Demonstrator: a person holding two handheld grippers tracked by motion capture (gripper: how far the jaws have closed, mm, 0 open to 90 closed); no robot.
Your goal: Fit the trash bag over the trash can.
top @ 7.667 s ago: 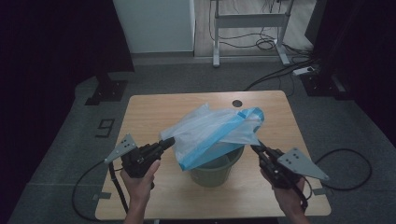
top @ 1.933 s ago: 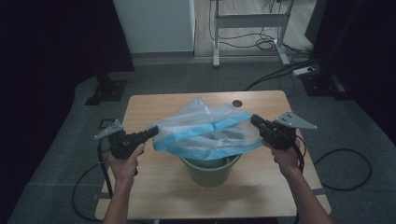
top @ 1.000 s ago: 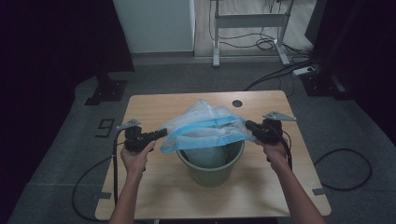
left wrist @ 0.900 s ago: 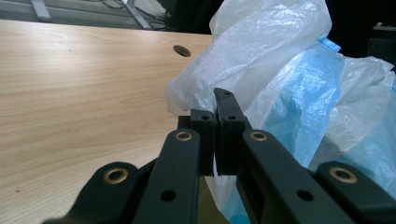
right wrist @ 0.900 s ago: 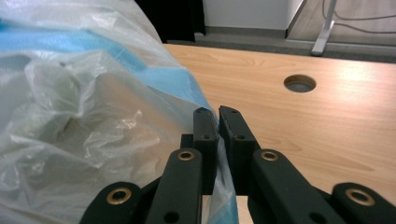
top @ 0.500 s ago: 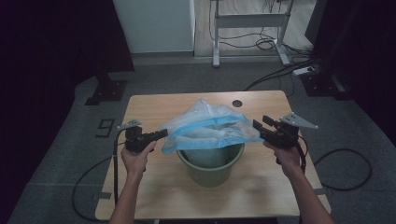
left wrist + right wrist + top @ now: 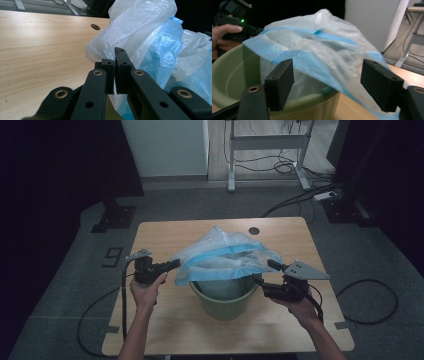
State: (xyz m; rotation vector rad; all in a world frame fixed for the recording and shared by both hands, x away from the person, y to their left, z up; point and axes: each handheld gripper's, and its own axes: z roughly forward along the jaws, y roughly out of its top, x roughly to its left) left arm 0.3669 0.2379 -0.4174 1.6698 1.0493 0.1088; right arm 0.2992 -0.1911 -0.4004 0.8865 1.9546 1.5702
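- Two grippers work at one translucent plastic bag [image 7: 225,257] with a blue band along its mouth; it is draped over a green bucket [image 7: 225,302] on the wooden table [image 7: 165,325].
- Nearest, high view: the right gripper [image 7: 264,279] sits at the bucket's right rim, held by the person's right hand [image 7: 300,307]. Its jaws have just been opening; in the right gripper view they stand wide apart with the blue-edged film [image 7: 317,62] passing between them, pads not pressing on it.
- Left gripper [image 7: 175,264], in the left hand [image 7: 147,290], is just left of the bucket. In the left gripper view its jaws are closed tight together on a fold of the bag's film [image 7: 112,47].
- Bag appearance: thin, crinkled, milky-clear, glossy in places; blue band runs from the left gripper's pinch across the front and right side of the bucket's mouth. The body of the bag billows up above the rim; part hangs down inside the bucket.
- Bucket: round, olive green, upright, standing near the table's front centre.
- Farther back: round cable hole [image 7: 254,230] in the tabletop, beyond the bag.
- Beyond the table: grey floor, white desk frame [image 7: 267,142], cables.
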